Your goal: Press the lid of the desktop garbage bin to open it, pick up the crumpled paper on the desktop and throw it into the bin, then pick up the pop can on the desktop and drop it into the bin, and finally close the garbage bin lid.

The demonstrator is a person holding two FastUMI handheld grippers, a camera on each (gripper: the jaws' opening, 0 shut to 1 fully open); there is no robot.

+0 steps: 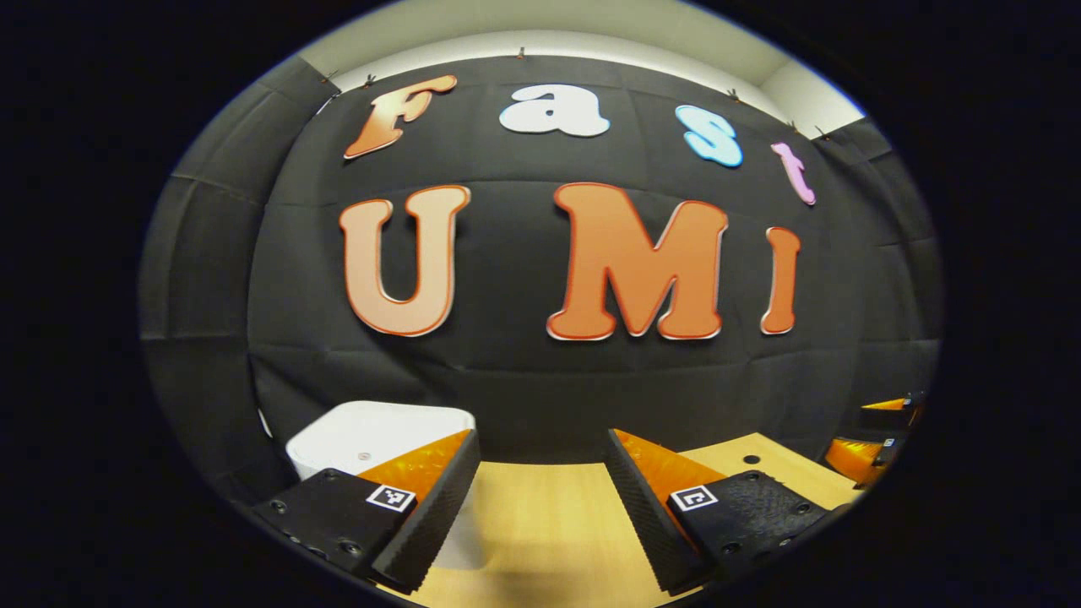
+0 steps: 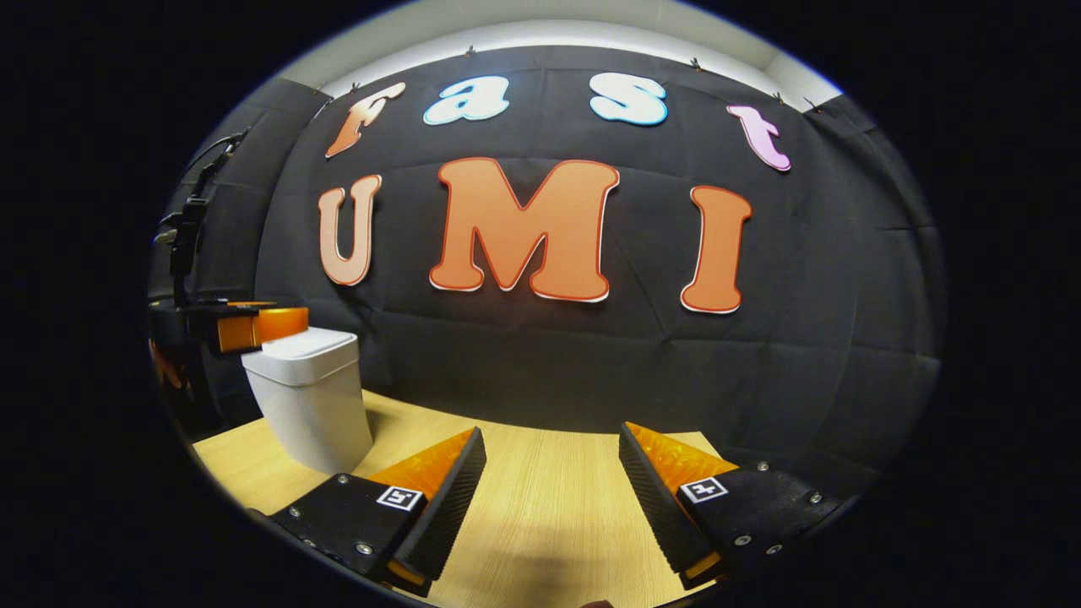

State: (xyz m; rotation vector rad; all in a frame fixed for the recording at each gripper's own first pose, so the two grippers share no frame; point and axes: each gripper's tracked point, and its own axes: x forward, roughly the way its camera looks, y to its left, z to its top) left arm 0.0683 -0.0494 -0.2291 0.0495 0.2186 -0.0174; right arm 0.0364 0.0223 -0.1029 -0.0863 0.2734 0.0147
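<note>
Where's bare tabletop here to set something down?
Bare wood lies between the open right gripper and the booth wall, right of the white garbage bin. It is crowded at the bin, where the open left gripper hovers near the closed lid.

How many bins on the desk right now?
1. The bin, lid shut, stands at the left of the right gripper view; in the left gripper view it sits just behind the left finger of the left gripper. Others could lie out of frame.

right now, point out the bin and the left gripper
bin [image 2: 311,404], right gripper view, on its front wall
left gripper [image 1: 540,481], left gripper view, midway between its open fingertips
</note>
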